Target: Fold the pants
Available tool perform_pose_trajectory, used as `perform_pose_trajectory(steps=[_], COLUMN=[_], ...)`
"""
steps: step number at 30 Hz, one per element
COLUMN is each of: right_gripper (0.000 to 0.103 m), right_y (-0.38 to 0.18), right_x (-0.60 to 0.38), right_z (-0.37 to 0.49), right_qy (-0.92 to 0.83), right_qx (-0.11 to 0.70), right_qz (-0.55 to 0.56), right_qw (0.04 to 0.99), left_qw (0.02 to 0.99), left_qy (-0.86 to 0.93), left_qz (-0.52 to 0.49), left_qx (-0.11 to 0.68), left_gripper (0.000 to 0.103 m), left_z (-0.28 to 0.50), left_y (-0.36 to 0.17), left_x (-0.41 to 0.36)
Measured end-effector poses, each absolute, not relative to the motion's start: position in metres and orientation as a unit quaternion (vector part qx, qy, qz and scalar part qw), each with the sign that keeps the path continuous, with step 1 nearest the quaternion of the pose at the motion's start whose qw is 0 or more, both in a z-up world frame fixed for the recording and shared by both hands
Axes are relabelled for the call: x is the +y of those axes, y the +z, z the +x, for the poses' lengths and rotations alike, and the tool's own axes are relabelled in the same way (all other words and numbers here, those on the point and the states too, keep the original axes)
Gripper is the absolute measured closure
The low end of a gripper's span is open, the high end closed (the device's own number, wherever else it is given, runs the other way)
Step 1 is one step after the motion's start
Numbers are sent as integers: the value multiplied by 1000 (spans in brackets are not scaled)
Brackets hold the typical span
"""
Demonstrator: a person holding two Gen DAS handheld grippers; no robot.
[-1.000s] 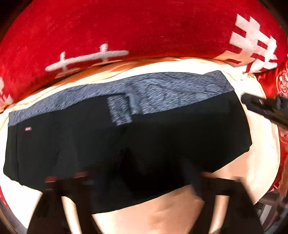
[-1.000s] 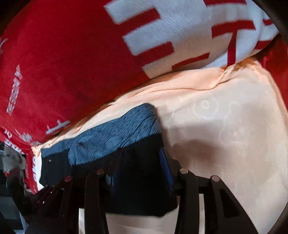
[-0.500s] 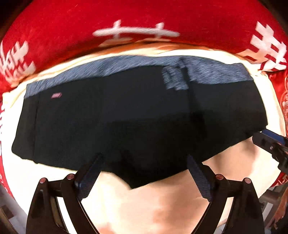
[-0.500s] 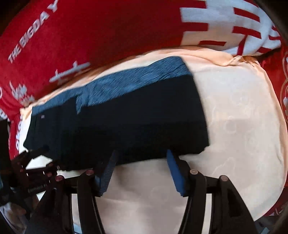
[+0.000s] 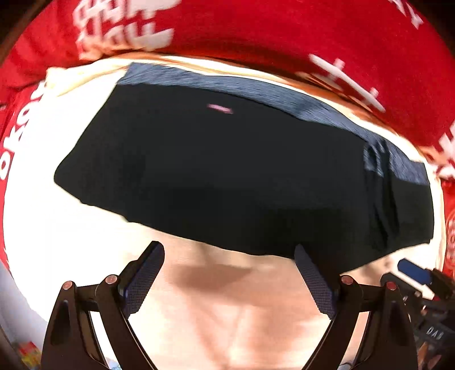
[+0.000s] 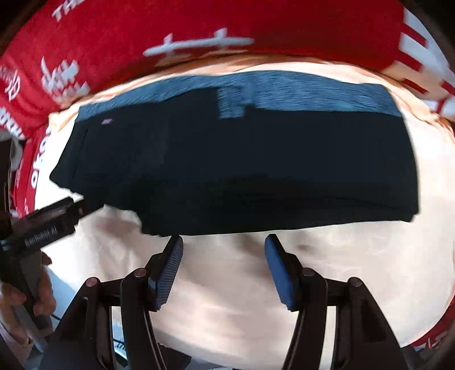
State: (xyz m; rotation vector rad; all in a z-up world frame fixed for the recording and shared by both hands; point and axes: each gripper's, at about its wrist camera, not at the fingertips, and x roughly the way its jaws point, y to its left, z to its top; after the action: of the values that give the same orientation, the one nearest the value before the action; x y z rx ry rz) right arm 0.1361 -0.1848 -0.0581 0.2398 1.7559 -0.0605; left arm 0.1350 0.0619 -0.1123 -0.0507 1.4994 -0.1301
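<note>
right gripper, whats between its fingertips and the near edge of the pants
Only bare cream cloth. In the right wrist view the right gripper is open just short of the pants, not touching them.

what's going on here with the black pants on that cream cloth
A person is folding pants with a handheld two-finger gripper in each hand. The black pants with a heathered grey-blue waistband lie in a compact rectangle on the cream cloth, which covers a red fabric with white lettering. The left gripper and right gripper are both open and empty, hovering just short of the pants' near edge without touching them.
</note>
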Motion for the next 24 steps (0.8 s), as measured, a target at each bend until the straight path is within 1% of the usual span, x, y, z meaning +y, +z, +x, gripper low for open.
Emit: perform_pose_trajectory(steps=[4,9,14,19,24], right_gripper=[36,35,35,35,35], right_y=[-69,-81,-92,-92,-87], right_x=[-160,-148,-141,-136,-134], right_z=[143,147,145,148,154], right_qy=[-10,-10,-12,-10,-4], right_qx=[778,787,796,795,793], right_qz=[98,90,92,95,96], right_qw=[621,610,598,599,602], left_qw=[739,738,736,718,688], left_qy=[-60,-35,-31,-60,-101], left_qz=[-71,-140,-225,-299,-362], left_qx=[667,660,638,626,620], left_gripper=[9,9,9,9,9], left_z=[140,142,151,160,167], left_y=[-106,-111,-113,-129,-155], left_x=[100,159,188,200,187])
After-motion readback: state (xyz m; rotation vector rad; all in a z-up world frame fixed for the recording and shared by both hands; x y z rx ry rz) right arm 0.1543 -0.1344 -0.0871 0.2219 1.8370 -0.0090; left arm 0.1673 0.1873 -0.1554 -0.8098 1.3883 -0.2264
